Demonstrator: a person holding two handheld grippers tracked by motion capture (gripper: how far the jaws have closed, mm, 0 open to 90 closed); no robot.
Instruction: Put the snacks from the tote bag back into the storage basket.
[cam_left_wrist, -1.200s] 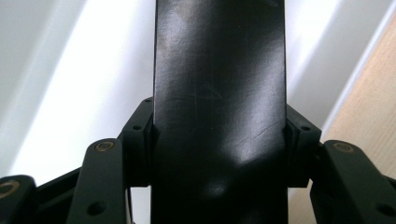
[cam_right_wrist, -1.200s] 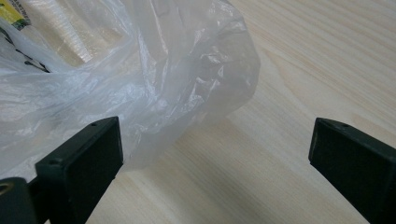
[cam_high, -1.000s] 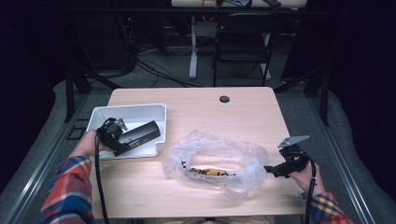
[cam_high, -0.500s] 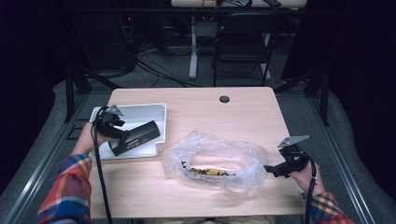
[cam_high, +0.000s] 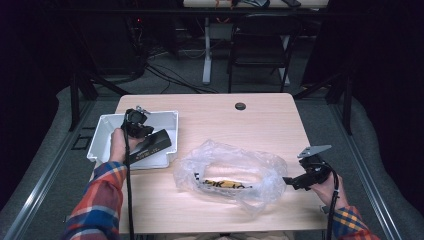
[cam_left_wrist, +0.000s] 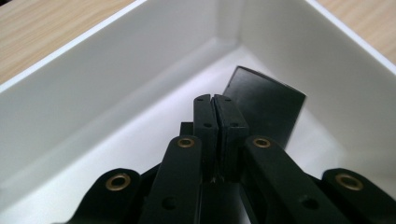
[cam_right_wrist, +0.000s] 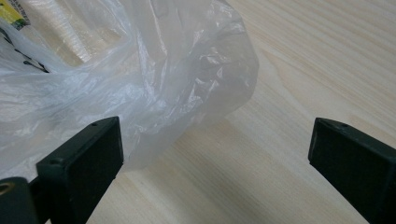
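A white tray (cam_high: 102, 137) stands at the table's left. A flat black box (cam_high: 152, 144) lies tilted in it, also seen as the black box (cam_left_wrist: 266, 105) leaning toward the tray's corner. My left gripper (cam_high: 137, 131) hovers over the tray's far part, just short of the box. Its jaws have just been closing and now meet with nothing between them (cam_left_wrist: 215, 100). A crumpled clear plastic bag (cam_high: 235, 167) with a yellow-and-black packet (cam_high: 225, 184) inside lies mid-table. My right gripper (cam_high: 291, 181) is open at the bag's right end, and the plastic bag (cam_right_wrist: 154, 88) brushes its left pad (cam_right_wrist: 88, 158).
A round grommet hole (cam_high: 240, 106) sits near the table's far edge. Bare wood (cam_right_wrist: 289, 70) stretches to the right of the bag and behind it. A dark chair (cam_high: 260, 45) and cables lie beyond the table.
My left gripper has lifted and moved toward the tray's far side, away from the black box, and its jaws have come together. The box, bag and right gripper have stayed put.
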